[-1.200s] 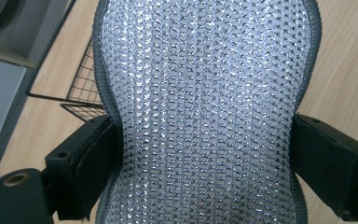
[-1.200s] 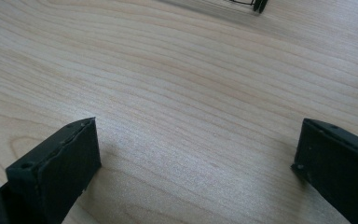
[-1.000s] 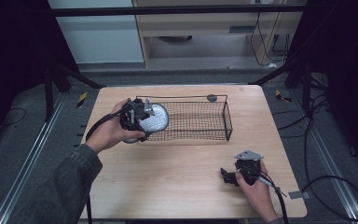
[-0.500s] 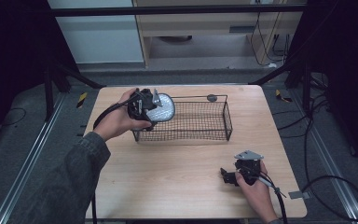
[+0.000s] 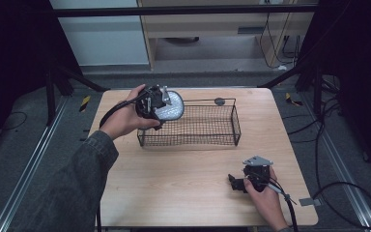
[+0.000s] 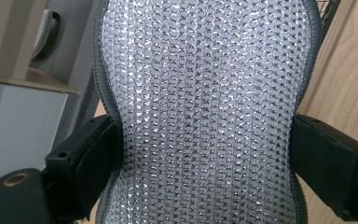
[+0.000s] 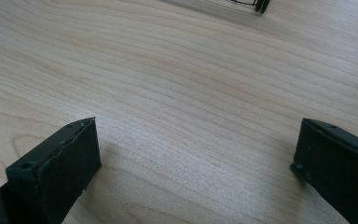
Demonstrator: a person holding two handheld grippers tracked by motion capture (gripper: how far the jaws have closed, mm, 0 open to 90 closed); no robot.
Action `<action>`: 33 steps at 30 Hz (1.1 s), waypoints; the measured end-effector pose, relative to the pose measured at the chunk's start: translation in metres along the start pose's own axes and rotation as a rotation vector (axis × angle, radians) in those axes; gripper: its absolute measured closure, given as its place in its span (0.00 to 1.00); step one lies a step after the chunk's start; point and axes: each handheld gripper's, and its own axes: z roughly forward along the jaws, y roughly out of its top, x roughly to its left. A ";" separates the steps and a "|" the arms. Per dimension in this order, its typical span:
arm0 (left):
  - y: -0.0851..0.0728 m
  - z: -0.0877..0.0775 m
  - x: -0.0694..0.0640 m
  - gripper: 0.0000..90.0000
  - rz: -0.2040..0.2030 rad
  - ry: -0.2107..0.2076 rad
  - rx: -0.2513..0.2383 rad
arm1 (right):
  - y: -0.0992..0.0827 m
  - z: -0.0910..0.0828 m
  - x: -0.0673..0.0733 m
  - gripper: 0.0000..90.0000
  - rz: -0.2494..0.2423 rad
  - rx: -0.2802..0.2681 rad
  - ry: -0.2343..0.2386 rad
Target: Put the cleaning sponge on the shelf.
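because its jaws squeeze the silvery mesh pad [image 6: 205, 112] at its waist, the left hand-held gripper [image 5: 160, 104] carries it clear of the bench [image 5: 183, 183], over the left end of the wire basket [image 5: 207, 126], likely so it can go in. the right hand-held gripper [image 5: 244, 182] rests low on the near right of the bench, jaws wide and empty, apparently kept out of the way.

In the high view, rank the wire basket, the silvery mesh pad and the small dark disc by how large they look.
1. Wire basket, largest.
2. Silvery mesh pad, held at the basket's left end by the left hand-held gripper; it sits higher, nearer the camera, so it may look slightly enlarged.
3. Small dark disc, smallest.
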 end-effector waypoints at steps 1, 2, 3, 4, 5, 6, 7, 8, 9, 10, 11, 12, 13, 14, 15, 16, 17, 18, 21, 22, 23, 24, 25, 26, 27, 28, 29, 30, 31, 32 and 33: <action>0.000 0.001 0.001 0.11 -0.001 0.003 -0.002 | 0.000 0.000 0.000 0.01 0.000 0.000 0.001; 0.000 0.002 0.002 0.11 -0.001 0.005 -0.002 | 0.000 0.000 0.000 0.01 0.001 0.000 0.001; 0.001 0.003 0.002 0.11 0.001 0.009 -0.003 | 0.000 0.000 0.000 0.01 0.000 0.000 0.002; 0.001 0.004 0.002 0.11 0.004 0.014 -0.003 | 0.000 0.000 0.000 0.01 0.000 0.000 0.002; 0.001 0.005 0.002 0.11 0.010 0.021 -0.002 | 0.000 0.000 0.000 0.01 0.000 0.000 0.002; 0.002 0.006 0.002 0.11 0.011 0.023 -0.001 | 0.000 0.000 0.000 0.01 0.000 0.000 0.002; 0.003 0.007 0.001 0.11 0.016 0.030 -0.004 | 0.000 0.000 0.000 0.01 0.000 0.000 0.002; 0.003 0.008 0.001 0.11 0.020 0.033 -0.005 | 0.000 0.000 0.000 0.01 0.000 0.000 0.002; 0.005 0.009 0.000 0.11 0.029 0.039 -0.005 | 0.000 0.000 0.000 0.01 0.000 0.000 0.002; 0.005 0.010 0.000 0.11 0.032 0.038 -0.006 | 0.000 0.000 0.000 0.01 0.000 0.000 0.002; 0.006 0.011 0.000 0.11 0.036 0.038 -0.008 | 0.000 0.000 0.000 0.01 0.001 0.001 0.003; 0.007 0.013 -0.001 0.11 0.040 0.036 -0.007 | 0.000 0.000 0.000 0.01 0.001 0.001 0.002; 0.007 0.015 -0.001 0.11 0.043 0.037 -0.009 | 0.000 0.000 0.000 0.01 0.001 0.001 0.003; 0.007 0.017 -0.002 0.11 0.048 0.040 -0.009 | 0.000 0.000 0.000 0.01 0.001 0.000 0.003; 0.007 0.019 -0.002 0.11 0.046 0.039 -0.010 | 0.000 0.000 0.000 0.01 0.001 0.001 0.003; 0.006 0.022 -0.002 0.11 0.040 0.033 -0.014 | 0.000 0.000 0.000 0.01 0.000 0.000 0.002; 0.006 0.025 -0.002 0.11 0.041 0.033 -0.013 | 0.000 0.000 0.000 0.01 0.001 0.001 0.003; 0.006 0.028 -0.002 0.11 0.040 0.027 -0.009 | 0.000 0.000 0.000 0.01 0.001 0.000 0.003; 0.006 0.036 -0.001 0.11 0.048 0.021 -0.004 | 0.000 0.000 0.000 0.01 0.001 0.002 0.002; 0.006 0.038 -0.001 0.11 0.051 0.020 -0.005 | 0.000 0.000 0.000 0.01 0.000 0.002 0.002; 0.007 0.041 -0.001 0.11 0.053 0.020 -0.007 | 0.000 0.000 0.000 0.01 0.001 0.002 0.002; 0.007 0.043 -0.001 0.11 0.052 0.018 -0.011 | 0.000 0.000 0.000 0.01 0.001 0.002 0.002; 0.007 0.044 -0.001 0.11 0.047 0.015 -0.014 | 0.000 0.000 0.000 0.01 0.001 0.002 0.002; 0.007 0.046 -0.001 0.11 0.050 0.015 -0.011 | 0.000 0.000 0.000 0.01 0.001 0.002 0.002; 0.007 0.048 -0.002 0.11 0.050 0.012 -0.011 | 0.000 0.000 0.000 0.01 0.001 0.001 0.002; 0.007 0.049 -0.003 0.11 0.052 0.011 -0.007 | 0.000 0.000 0.000 0.01 0.001 0.002 0.001; 0.007 0.051 -0.003 0.11 0.056 0.012 -0.002 | 0.000 0.000 0.000 0.01 0.001 0.001 0.001; 0.006 0.052 -0.003 0.11 0.058 0.011 0.001 | 0.000 0.000 0.000 0.01 0.001 0.001 0.001; 0.006 0.053 -0.002 0.11 0.054 0.008 -0.001 | 0.000 0.000 0.000 0.01 0.000 0.001 0.001; 0.006 0.054 -0.001 0.11 0.052 0.005 -0.003 | 0.000 0.000 0.000 0.01 0.000 0.001 0.001; 0.006 0.055 -0.001 0.11 0.048 0.003 -0.008 | 0.000 0.000 0.000 0.01 0.001 0.001 0.001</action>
